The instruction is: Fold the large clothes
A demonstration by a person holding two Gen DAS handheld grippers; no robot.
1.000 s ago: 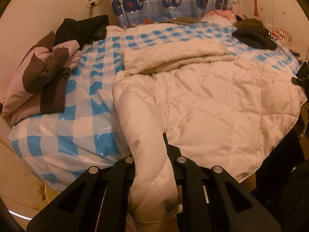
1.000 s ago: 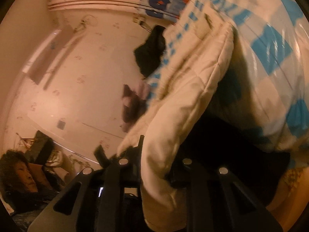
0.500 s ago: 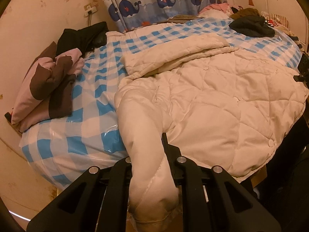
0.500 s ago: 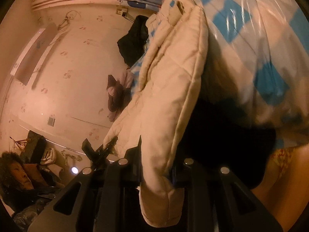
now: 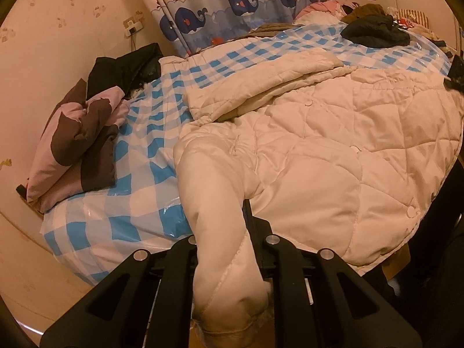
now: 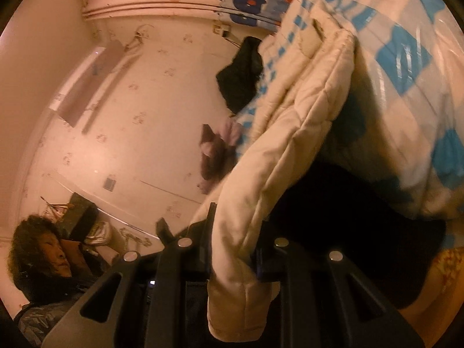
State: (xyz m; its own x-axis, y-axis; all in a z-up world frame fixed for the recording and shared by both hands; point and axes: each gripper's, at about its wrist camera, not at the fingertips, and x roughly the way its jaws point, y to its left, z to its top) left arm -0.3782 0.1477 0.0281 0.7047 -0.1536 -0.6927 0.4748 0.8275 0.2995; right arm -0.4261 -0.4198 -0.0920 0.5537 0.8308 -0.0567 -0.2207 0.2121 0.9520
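A large cream quilted coat (image 5: 319, 150) lies spread on the bed's blue-and-white checked plastic cover (image 5: 130, 174). One sleeve (image 5: 261, 87) is folded across its far part. The near sleeve (image 5: 214, 191) runs down off the bed edge into my left gripper (image 5: 223, 232), which is shut on it. In the right wrist view, a folded edge of the coat (image 6: 290, 145) hangs off the checked cover (image 6: 406, 58). It passes between the fingers of my right gripper (image 6: 235, 232), whose jaws are closing on the fabric. This gripper points level along the bed's side.
A folded pink-and-brown garment (image 5: 75, 139) and a black garment (image 5: 121, 66) lie at the bed's left side by the wall. Dark clothes (image 5: 374, 32) are piled at the far right. A whale-print curtain (image 5: 237, 3) hangs behind. A person (image 6: 37, 261) appears low left in the right wrist view.
Both grippers keep their hold on the coat. The left wrist has rolled a little, so the bed sits differently in its view. The right view swayed slightly.
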